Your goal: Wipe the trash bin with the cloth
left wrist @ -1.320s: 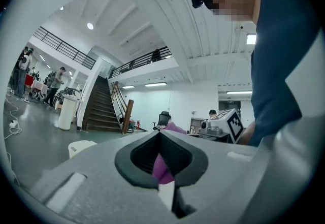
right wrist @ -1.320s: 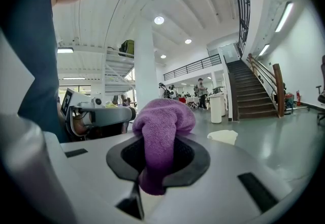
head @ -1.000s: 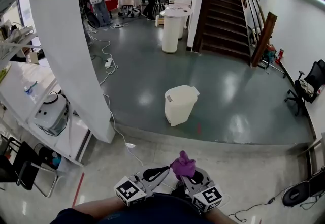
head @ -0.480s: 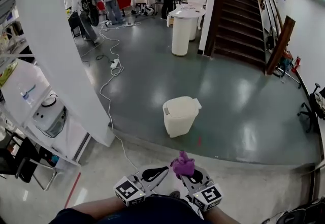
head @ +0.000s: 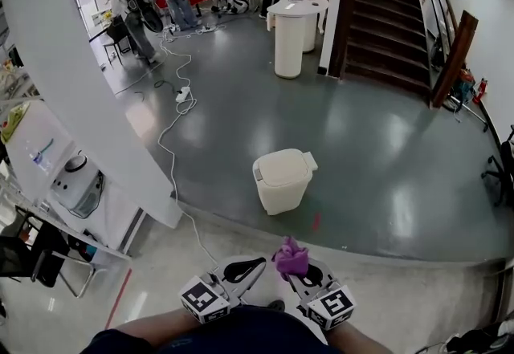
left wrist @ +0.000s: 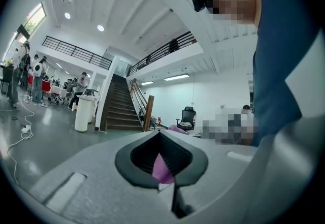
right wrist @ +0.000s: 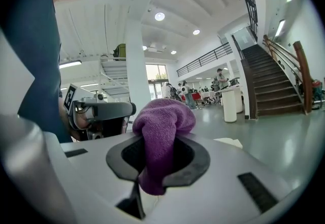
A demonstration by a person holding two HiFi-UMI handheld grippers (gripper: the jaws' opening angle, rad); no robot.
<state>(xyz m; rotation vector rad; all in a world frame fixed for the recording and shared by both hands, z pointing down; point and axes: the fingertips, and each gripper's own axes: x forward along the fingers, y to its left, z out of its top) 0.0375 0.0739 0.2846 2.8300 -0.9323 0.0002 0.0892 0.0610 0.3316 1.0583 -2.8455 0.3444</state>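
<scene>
Grey hall floor [head: 385, 144] wide open on every side of the one cream trash bin [head: 283, 181], well ahead of me, beyond the curved edge of paler floor. One white column [head: 72, 79] crowds the left. Two grippers sit low and close. Right gripper [head: 305, 274] pinches the single purple cloth [head: 291, 256]. Left gripper [head: 241, 268] looks pressed together; a purple sliver shows there, possibly just behind.
</scene>
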